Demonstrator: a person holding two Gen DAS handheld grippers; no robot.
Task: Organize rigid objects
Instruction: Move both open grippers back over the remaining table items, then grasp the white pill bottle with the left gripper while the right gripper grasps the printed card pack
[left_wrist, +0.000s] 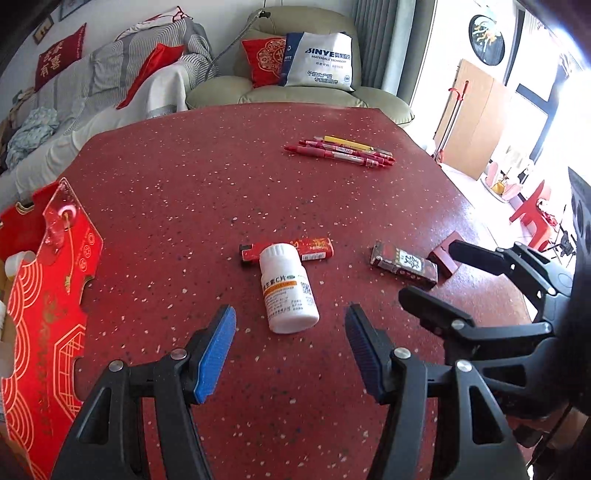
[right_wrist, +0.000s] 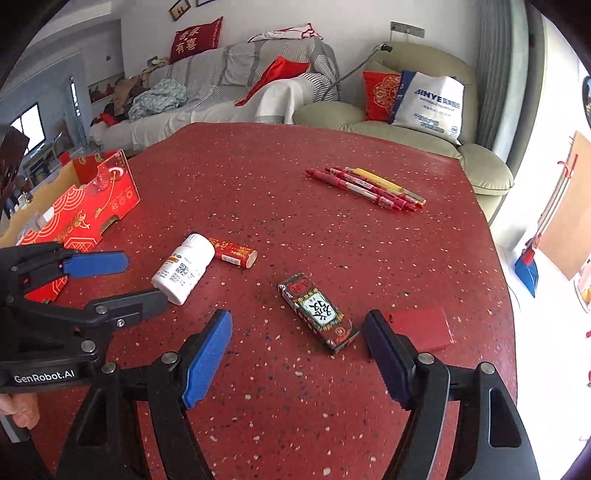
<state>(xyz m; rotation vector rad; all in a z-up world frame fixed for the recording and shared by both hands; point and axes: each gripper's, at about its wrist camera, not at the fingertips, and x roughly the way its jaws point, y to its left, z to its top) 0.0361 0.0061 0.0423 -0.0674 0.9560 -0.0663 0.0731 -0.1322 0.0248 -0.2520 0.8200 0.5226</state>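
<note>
At the table's left edge a red gift box (right_wrist: 92, 206) stands open, likely to collect things. The left gripper (left_wrist: 290, 354) hovers open just short of the white pill bottle (left_wrist: 288, 288); the right gripper (right_wrist: 299, 354), open, frames a patterned pack (right_wrist: 319, 312).

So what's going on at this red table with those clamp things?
A person is tidying small items with a handheld tool in each hand. The left tool hangs open near a white pill bottle lying on its side; the right tool hangs open near a patterned box. Nothing is gripped yet. Pens and a red gift box sit farther off.
</note>
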